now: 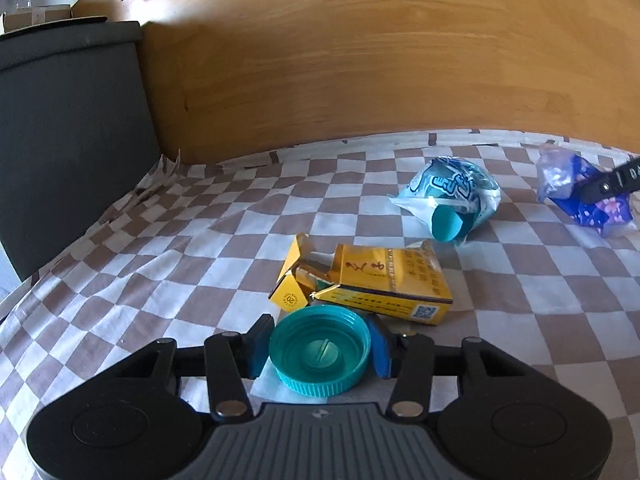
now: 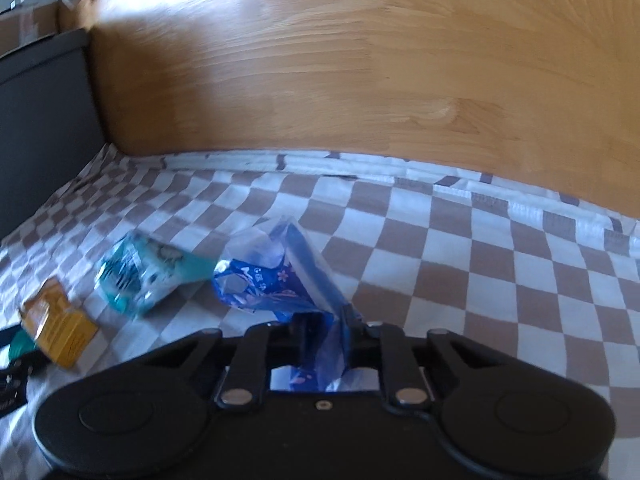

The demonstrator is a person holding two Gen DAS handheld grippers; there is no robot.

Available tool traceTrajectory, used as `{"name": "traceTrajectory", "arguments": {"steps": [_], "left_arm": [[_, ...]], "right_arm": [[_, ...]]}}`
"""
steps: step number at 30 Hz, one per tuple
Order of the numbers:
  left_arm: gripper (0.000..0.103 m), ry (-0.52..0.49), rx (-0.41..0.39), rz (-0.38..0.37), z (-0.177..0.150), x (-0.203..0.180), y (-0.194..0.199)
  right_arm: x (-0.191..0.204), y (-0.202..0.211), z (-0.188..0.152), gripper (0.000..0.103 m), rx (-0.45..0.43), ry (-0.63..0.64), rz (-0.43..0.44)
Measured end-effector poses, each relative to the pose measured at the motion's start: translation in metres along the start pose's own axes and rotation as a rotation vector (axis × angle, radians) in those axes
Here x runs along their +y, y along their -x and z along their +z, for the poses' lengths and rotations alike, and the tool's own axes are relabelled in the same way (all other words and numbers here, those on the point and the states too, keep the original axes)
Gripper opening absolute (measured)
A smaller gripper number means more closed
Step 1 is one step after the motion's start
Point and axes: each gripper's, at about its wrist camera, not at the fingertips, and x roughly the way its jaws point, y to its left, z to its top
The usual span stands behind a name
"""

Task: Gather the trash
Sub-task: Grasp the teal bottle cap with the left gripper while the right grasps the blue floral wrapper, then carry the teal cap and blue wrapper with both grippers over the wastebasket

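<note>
Gripping is the step in hand: each gripper has taken one piece of trash from the bed covered with a brown and white checked cloth (image 1: 168,248). The left gripper (image 1: 320,350) has its blue pads pressed on both sides of a round teal plastic bottle cap (image 1: 320,350), which lies with its hollow side up, low in the left wrist view. The right gripper (image 2: 326,334) has its jaws almost together, clamped on a crumpled blue plastic wrapper with small pink flowers (image 2: 272,276); the thin film sticks out in front of the fingers.

Two pieces are not collected yet. A torn yellow cardboard box with red characters (image 1: 372,280) lies just beside the cap, and a teal and white crinkled plastic bag (image 1: 452,196) lies between the box and the blue wrapper.

In my judgement the next move calls for lifting both pieces and carrying them to a bin, which no view shows. The wrapper is light and slippery, so the grip must not loosen.
</note>
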Motion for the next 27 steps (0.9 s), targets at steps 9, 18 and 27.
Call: {"name": "traceTrajectory", "arguments": {"steps": [9,18,27], "left_arm": [[0.050,0.126,0.031,-0.032,-0.012,0.007,0.030],[0.050,0.171,0.005,-0.059,-0.020,-0.009,0.077],[0.050,0.197,-0.041,-0.045,-0.008,-0.017,0.128]], "right_arm": [[0.022,0.033,-0.025,0.010,-0.018,0.121,0.013],[0.041,0.082,-0.038,0.009,-0.099,0.182,0.012],[0.064,0.124,-0.053,0.009,-0.091,0.186,0.039]]}}
